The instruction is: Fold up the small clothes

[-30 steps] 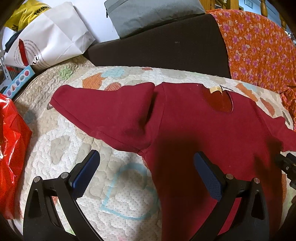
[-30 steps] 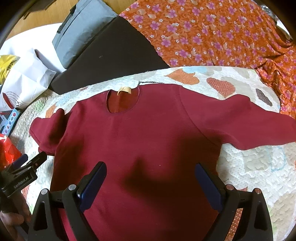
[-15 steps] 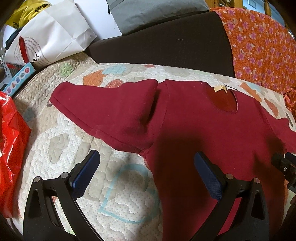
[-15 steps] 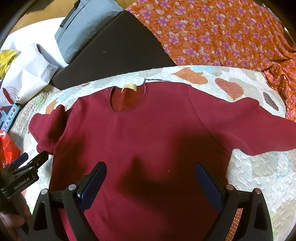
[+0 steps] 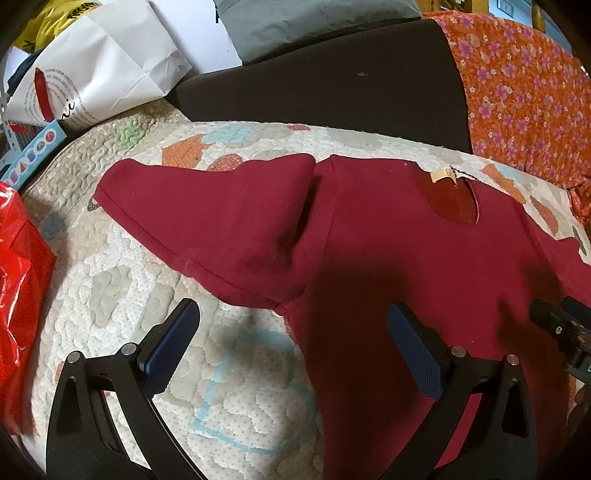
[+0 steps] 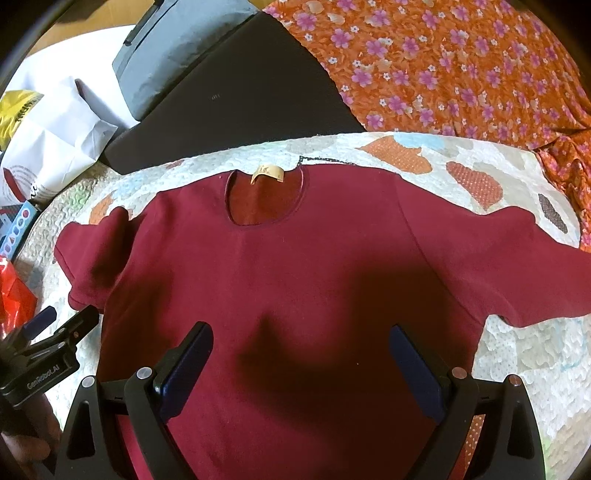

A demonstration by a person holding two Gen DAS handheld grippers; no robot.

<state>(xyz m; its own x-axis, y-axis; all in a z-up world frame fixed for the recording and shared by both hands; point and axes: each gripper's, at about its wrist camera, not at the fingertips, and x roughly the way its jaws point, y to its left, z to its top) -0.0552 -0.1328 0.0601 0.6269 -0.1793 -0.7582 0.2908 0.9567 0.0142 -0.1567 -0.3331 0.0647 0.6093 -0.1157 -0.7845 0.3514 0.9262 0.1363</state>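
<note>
A dark red long-sleeved shirt (image 6: 295,280) lies spread, neck hole and tan label away from me, on a quilted patterned cover (image 6: 524,369). Its left sleeve (image 5: 221,221) is bunched with a fold at the shoulder. The right sleeve (image 6: 498,266) stretches out to the right. My left gripper (image 5: 291,350) is open and empty above the shirt's left side edge, below the armpit. My right gripper (image 6: 299,362) is open and empty over the shirt's lower body. The left gripper also shows in the right wrist view (image 6: 55,332), at the lower left.
A dark cushion (image 5: 332,92) and grey pillow (image 5: 303,22) lie behind the shirt. An orange floral cloth (image 6: 461,66) lies at the back right. A white paper bag (image 5: 103,70), a blue box (image 5: 29,155) and a red plastic bag (image 5: 18,277) sit at the left.
Both grippers have edged slightly forward and down over the shirt. The shirt has not moved; both grippers stay open.
</note>
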